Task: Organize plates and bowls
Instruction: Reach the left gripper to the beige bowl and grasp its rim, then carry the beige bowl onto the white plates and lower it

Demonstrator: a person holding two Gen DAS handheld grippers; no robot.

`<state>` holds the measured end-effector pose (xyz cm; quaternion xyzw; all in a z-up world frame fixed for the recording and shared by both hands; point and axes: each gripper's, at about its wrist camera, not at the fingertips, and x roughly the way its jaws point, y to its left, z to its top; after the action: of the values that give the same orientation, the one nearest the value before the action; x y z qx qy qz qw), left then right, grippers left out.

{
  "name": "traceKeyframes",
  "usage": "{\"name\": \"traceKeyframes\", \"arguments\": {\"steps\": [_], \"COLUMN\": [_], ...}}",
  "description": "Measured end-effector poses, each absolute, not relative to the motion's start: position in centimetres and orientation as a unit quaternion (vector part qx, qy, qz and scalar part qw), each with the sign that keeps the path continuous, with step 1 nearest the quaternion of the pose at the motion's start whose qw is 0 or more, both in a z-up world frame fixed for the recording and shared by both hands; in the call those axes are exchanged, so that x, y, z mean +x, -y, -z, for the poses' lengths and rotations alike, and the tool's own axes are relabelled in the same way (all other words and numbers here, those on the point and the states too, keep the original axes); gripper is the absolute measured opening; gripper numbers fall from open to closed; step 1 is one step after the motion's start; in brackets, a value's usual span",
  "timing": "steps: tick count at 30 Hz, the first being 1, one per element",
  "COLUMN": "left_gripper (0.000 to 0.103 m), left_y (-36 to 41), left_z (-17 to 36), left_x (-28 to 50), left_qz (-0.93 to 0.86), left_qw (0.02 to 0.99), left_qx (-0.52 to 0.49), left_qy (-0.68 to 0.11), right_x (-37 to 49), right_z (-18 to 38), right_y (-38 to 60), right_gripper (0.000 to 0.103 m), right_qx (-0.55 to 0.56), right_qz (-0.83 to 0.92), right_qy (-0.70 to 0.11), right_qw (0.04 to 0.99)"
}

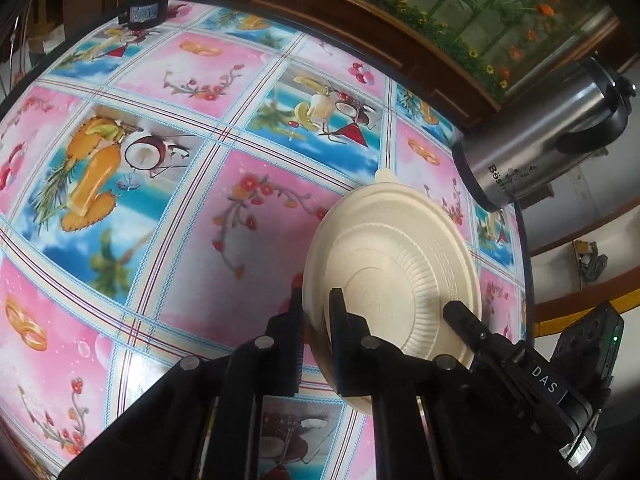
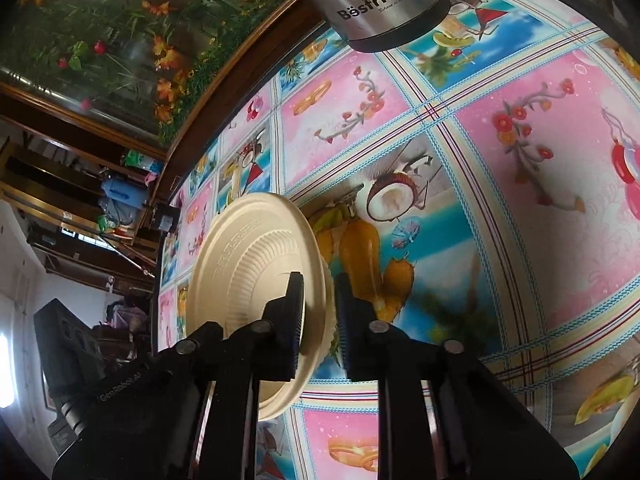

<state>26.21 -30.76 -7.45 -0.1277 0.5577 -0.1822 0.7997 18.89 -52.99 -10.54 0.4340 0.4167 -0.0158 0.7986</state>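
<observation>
Two grippers meet on one cream plate, each from an opposite side of its rim. The left gripper has its fingers clenched on the near-left edge, one finger above the rim and one below. The right gripper grasps the opposite edge the same way. Its own view shows what the left view hides: under the plate sits a second ribbed cream piece, a bowl or another plate, I cannot tell which, also between those fingers. The left view shows the plate's top face, its ribbed ring and key-pattern border. The plate lies close over the surface, which wears a glossy cloth of pink and blue fruit-and-flower squares. A steel flask stands near the far edge, just beyond the plate. Behind it runs a dark wooden frame holding glass with artificial flowers.
</observation>
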Motion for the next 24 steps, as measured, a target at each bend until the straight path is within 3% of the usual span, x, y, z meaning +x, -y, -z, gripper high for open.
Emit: {"name": "traceKeyframes", "arguments": {"steps": [13, 24], "left_gripper": [0.010, 0.009], "left_y": [28.8, 23.7], "left_z": [6.5, 4.6], "left_x": [24.2, 17.0], "left_qz": [0.182, 0.184], "left_qw": [0.799, 0.811], "left_qx": [-0.129, -0.135], "left_qy": [-0.558, -0.539], "right_x": [18.0, 10.6], "right_z": [8.9, 6.1], "right_y": [51.5, 46.3], "right_gripper": [0.010, 0.010], "right_qx": [0.421, 0.397], "right_qz": [0.015, -0.006], "right_qy": [-0.424, -0.422], "right_qw": [0.801, 0.815]}}
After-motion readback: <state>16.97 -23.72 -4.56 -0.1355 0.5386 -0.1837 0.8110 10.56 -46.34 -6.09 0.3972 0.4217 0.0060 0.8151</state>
